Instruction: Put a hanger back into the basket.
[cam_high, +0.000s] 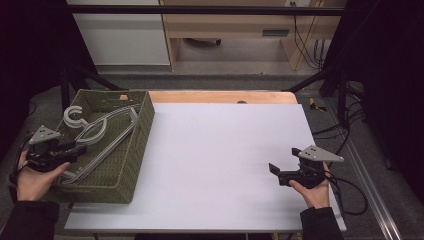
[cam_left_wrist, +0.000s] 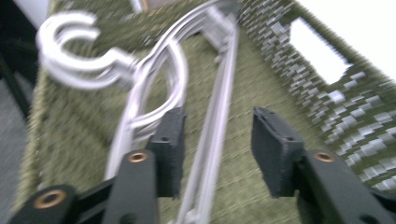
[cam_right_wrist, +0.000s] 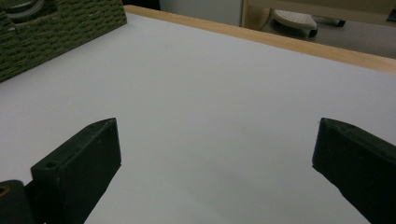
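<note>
A green woven basket (cam_high: 131, 150) sits at the left end of the white table (cam_high: 225, 150), and grey plastic hangers (cam_high: 100, 135) lie stacked in it, their hook (cam_high: 74, 116) curling toward the far left corner. The left gripper (cam_high: 75, 148), held in the left hand (cam_high: 32, 177), reaches over the basket's left wall and hangs just above the hangers. In the left gripper view its jaws stand apart with a straight hanger bar (cam_left_wrist: 219, 121) running up between them; the left pad (cam_left_wrist: 170, 149) sits close beside the looped shoulder, but the blur leaves it unclear whether anything touches. The basket's side handle slot (cam_left_wrist: 320, 51) shows at the upper right there. The right gripper (cam_high: 274, 170), in the right hand (cam_high: 312, 190), rests low over the bare table near its right end, well apart from the basket, its jaws spread wide and holding nothing.
</note>
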